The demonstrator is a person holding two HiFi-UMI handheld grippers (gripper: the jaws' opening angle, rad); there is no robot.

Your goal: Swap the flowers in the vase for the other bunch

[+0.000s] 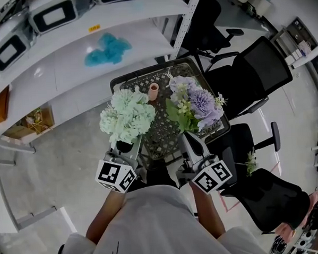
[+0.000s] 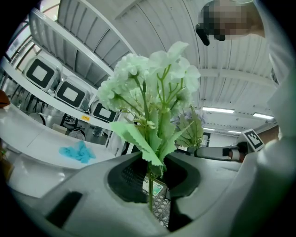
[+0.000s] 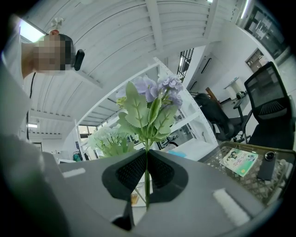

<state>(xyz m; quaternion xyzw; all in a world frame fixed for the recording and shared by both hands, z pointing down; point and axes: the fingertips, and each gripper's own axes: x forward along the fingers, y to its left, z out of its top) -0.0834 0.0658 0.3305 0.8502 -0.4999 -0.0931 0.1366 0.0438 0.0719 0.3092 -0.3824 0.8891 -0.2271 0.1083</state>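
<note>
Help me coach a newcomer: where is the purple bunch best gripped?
Grip the purple bunch on its bare thin stem below the leaves, coming in level from the side, as the right tool does. It stands upright; the soft blooms would likely crush, while the stem fits between closed jaws.

**Two bunches side by side above the bench**

We find the left bunch (image 1: 127,116) in the left hand-held gripper (image 1: 129,145) and the right bunch (image 1: 196,103) in the right hand-held gripper (image 1: 187,137), each clamped at the stem, near each other. The vase (image 1: 153,90) stands on the bench (image 1: 162,131) between and behind them. The shelf (image 1: 65,70), carrying a cloth (image 1: 107,48), lies behind at the left, and the chairs (image 1: 254,71) stand at the right.
</note>
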